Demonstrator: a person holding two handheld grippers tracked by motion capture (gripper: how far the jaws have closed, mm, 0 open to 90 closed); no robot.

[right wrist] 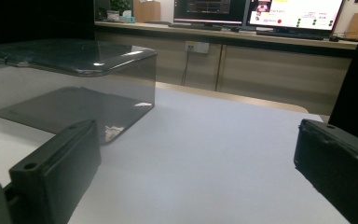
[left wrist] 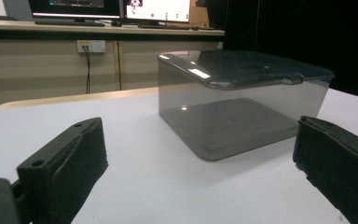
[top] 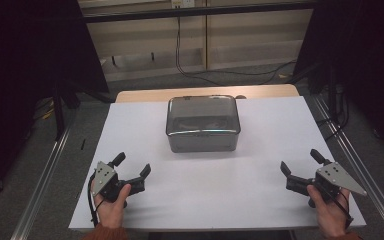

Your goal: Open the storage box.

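Note:
A smoky, see-through plastic box with its lid on stands at the middle of the white table top, toward the far edge. It looks empty. In the left gripper view the box sits ahead and to the right; in the right gripper view the box is ahead and to the left. My left gripper rests near the front left of the table, open, nothing between its jaws. My right gripper rests near the front right, open and empty too. Both are well short of the box.
A wooden table edge shows behind the white sheet. Metal rails run along both sides on the floor. Cables lie on the floor beyond the table. Monitors stand on a far counter.

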